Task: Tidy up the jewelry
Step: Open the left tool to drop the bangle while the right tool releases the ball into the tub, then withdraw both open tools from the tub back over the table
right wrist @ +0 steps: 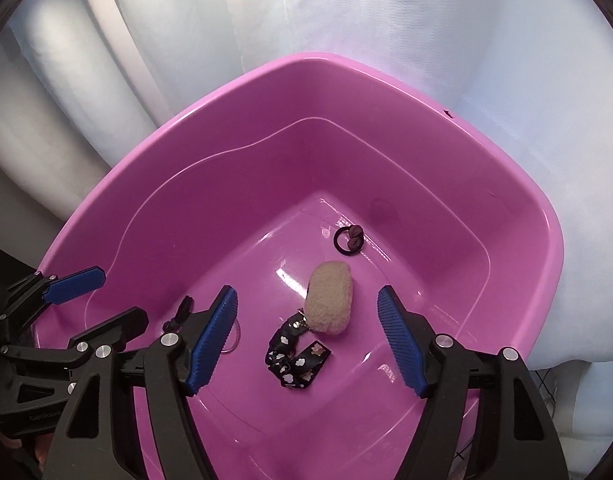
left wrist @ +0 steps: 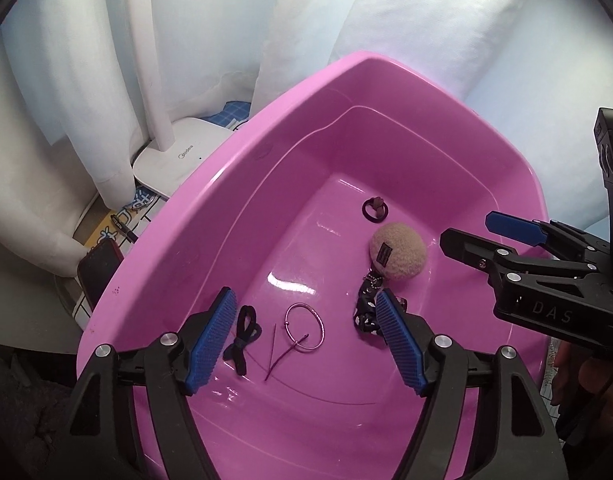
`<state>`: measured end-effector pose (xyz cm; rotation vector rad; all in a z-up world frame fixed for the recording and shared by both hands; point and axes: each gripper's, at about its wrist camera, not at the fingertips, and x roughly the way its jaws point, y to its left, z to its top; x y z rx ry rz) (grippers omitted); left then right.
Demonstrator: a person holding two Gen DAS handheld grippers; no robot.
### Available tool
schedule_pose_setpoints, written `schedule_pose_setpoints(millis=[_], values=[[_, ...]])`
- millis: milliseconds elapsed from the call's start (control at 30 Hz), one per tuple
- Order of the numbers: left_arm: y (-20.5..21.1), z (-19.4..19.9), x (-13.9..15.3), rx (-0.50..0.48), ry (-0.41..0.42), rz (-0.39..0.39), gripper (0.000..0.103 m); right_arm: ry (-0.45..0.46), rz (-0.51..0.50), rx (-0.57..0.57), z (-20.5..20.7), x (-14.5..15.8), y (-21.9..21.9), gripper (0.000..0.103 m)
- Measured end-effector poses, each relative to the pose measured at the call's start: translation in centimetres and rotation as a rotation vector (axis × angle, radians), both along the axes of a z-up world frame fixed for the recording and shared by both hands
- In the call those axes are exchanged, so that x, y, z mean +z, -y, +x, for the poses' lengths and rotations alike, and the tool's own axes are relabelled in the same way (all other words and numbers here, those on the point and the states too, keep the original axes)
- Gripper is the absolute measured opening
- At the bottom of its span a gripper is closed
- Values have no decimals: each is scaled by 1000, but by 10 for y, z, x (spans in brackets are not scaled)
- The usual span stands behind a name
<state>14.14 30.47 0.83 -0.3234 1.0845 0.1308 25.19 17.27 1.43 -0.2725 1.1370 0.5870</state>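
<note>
A pink basin (left wrist: 178, 248) (right wrist: 526, 248) holds the jewelry. My left gripper (left wrist: 305, 293) hangs open above a silver ring bracelet (left wrist: 304, 328) with a purple thread and a black bow hair tie (left wrist: 242, 336); nothing is between its pads. My right gripper (right wrist: 307, 290) is open above a beige plush ball charm (right wrist: 330, 304) (left wrist: 398, 254) and its black patterned strap (right wrist: 296, 360) (left wrist: 364, 312), touching neither. A black hair ring with a brown charm (right wrist: 348, 242) (left wrist: 375, 209) lies farther back. Each gripper shows in the other's view: the right gripper (left wrist: 468, 228), the left gripper (right wrist: 122, 296).
White curtain fabric (left wrist: 386, 20) (right wrist: 426, 20) hangs behind the basin. Left of the basin stand a white lamp base (left wrist: 174, 160), a pen (left wrist: 124, 228) and a dark phone (left wrist: 98, 268). A hand (left wrist: 578, 380) holds the right gripper at the basin's right rim.
</note>
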Motion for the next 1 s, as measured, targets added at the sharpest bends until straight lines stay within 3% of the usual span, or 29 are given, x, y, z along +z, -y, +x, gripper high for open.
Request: schedule_pose_setpoints(millis=[600,1000], values=[[4,-21,15,15,47,27,72,49,33,-4,-22,21,12,69],[21,-59,42,75,128,98,72,163,165,-39,-78,55,60,69]])
